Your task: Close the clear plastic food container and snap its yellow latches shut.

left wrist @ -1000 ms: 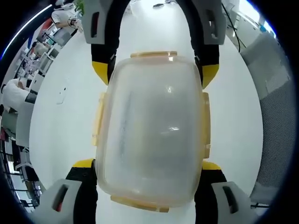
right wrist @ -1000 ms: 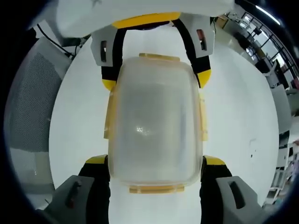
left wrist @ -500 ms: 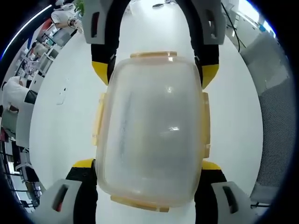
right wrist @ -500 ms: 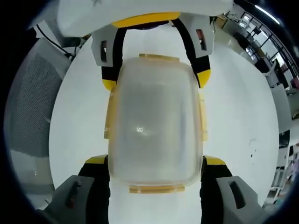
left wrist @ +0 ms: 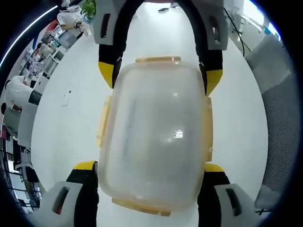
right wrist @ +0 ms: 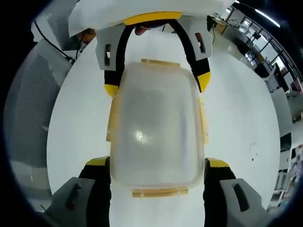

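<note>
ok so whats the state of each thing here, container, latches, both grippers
clear plastic food container: lid on, resting on the white table, held from both ends
yellow latches: lying flat against the sides; whether snapped cannot be told
left gripper: jaws astride the near end of the container, against its sides
right gripper: jaws astride the opposite end, against its sides

Each gripper is being seen as two black jaws tipped in yellow, rising from grey housings marked with small dark slots. This is being shown for the left gripper [left wrist: 150,166] and the right gripper [right wrist: 157,163] alike; a yellow band is crossing the left gripper's white body in the right gripper view.
</note>
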Available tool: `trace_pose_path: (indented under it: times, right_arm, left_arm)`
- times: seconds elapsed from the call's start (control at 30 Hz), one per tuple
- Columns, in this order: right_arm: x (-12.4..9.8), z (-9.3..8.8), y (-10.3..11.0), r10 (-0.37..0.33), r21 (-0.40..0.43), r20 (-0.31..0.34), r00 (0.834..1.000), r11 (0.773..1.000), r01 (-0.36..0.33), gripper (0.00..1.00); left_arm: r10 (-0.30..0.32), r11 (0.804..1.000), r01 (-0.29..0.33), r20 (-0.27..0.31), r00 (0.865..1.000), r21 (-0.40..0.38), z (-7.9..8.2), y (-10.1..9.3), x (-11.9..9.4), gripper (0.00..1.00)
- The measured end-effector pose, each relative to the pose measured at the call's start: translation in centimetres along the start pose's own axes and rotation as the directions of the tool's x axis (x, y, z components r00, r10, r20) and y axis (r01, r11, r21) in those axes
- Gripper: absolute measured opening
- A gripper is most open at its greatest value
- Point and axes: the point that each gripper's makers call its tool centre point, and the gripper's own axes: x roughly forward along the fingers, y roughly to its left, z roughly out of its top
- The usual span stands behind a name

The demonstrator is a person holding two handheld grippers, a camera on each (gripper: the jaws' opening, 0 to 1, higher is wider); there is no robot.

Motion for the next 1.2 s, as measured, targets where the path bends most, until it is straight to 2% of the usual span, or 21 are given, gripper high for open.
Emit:
trace_pose_path:
  times: [0.13, 0.23, 0.3, 0.37, 0.47, 0.53, 0.57, 0.6, 0.7, 0.83, 1.0, 1.1, 1.2]
  right_arm:
    - [-0.3, 0.3, 0.0, -0.023, 0.055, 0.07, 0.997, 0.998, 0.019, 0.82]
    - [-0.4, -0.2, -0.2, -0.061, 0.074, 0.076, 0.995, 0.996, 0.055, 0.82]
    - [-0.5, -0.2, 0.1, -0.075, 0.129, 0.107, 0.991, 0.99, 0.061, 0.82]
    - [-0.6, -0.3, 0.0, -0.105, 0.149, 0.127, 0.986, 0.985, 0.086, 0.84]
    - [-0.7, -0.6, 0.1, -0.136, 0.198, 0.149, 0.979, 0.975, 0.105, 0.85]
    - [-0.7, -0.7, 0.2, -0.15, 0.224, 0.162, 0.975, 0.968, 0.112, 0.87]
    - [-0.7, -0.8, 0.3, -0.158, 0.24, 0.167, 0.973, 0.964, 0.115, 0.87]
    - [-0.7, -0.7, 0.3, -0.166, 0.248, 0.172, 0.971, 0.961, 0.121, 0.87]
    - [-0.7, -0.5, 0.5, -0.197, 0.306, 0.199, 0.96, 0.943, 0.13, 0.88]
    - [-0.6, -0.4, 0.9, -0.228, 0.377, 0.229, 0.946, 0.917, 0.13, 0.89]
    - [-0.6, -0.3, 1.2, -0.258, 0.418, 0.247, 0.934, 0.898, 0.137, 0.91]
    - [-0.7, -0.3, 1.3, -0.277, 0.456, 0.264, 0.924, 0.88, 0.134, 0.93]
    - [-1.0, -0.2, 1.3, -0.308, 0.495, 0.282, 0.909, 0.858, 0.137, 0.94]
  left_arm:
    - [0.007, 0.999, -0.006, 0.028, 1.0, -0.033, -0.2, 0.1, -0.1, 0.86]
    - [0.022, 0.999, -0.02, 0.042, 0.999, -0.048, -0.4, 0.2, -0.2, 0.88]
    - [0.042, 0.997, -0.036, 0.087, 0.995, -0.069, -0.1, 0.4, -0.5, 0.88]
    - [0.063, 0.994, -0.053, 0.11, 0.992, -0.094, -0.3, 0.6, -0.9, 0.88]
    - [0.101, 0.986, -0.076, 0.173, 0.98, -0.146, 0.0, 0.7, -1.2, 0.88]
    - [0.136, 0.978, -0.101, 0.185, 0.973, -0.183, -0.3, 0.8, -1.5, 0.89]
    - [0.157, 0.974, -0.117, 0.207, 0.966, -0.195, -0.2, 0.8, -1.7, 0.89]
    - [0.155, 0.973, -0.111, 0.211, 0.965, -0.203, -0.3, 0.6, -1.8, 0.89]
    - [0.181, 0.959, -0.117, 0.238, 0.954, -0.257, -0.5, 0.5, -2.0, 0.87]
    - [0.177, 0.943, -0.089, 0.258, 0.95, -0.321, -0.9, -0.3, -1.8, 0.87]
    - [0.201, 0.915, -0.077, 0.281, 0.938, -0.396, -1.3, -0.7, -1.7, 0.88]
    - [0.234, 0.887, -0.065, 0.323, 0.917, -0.458, -1.0, -0.8, -2.1, 0.89]
    - [0.259, 0.873, -0.069, 0.338, 0.905, -0.483, -1.1, -0.8, -2.4, 0.89]
